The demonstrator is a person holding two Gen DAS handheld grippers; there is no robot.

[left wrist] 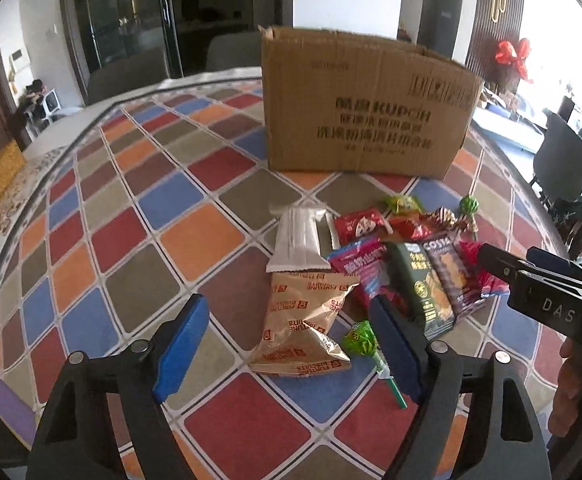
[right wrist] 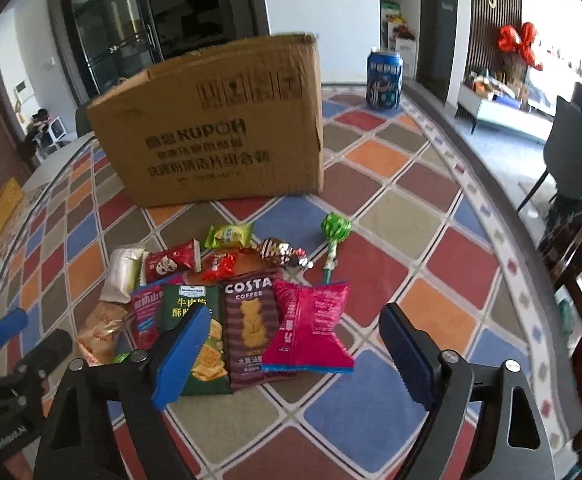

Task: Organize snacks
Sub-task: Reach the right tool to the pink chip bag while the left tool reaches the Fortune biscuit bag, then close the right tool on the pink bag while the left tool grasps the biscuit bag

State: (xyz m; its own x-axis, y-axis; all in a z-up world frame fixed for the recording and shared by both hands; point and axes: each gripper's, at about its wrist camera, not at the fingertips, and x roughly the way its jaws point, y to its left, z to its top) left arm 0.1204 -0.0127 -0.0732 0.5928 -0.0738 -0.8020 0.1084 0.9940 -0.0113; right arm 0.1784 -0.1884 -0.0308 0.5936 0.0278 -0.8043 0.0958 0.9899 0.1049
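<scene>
Snacks heaped mid-table on checked cloth (right wrist: 391, 160), just before cardboard box (right wrist: 219, 128): Costa packet (right wrist: 251, 324), pink bag (right wrist: 311, 324), beige biscuit bag (left wrist: 303, 324), green lollipop (left wrist: 361, 340). Left gripper (left wrist: 291, 348) wide open, straddling biscuit bag, holding nothing. Right gripper (right wrist: 291, 356) wide open, empty, above packets.

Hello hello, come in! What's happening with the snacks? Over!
Left gripper open over biscuit bag. Right gripper open over pink packet. Snacks loose before cardboard box. Nothing blocking.

Cardboard box (right wrist: 215, 128) blocks behind snack pile (right wrist: 247, 312).
</scene>
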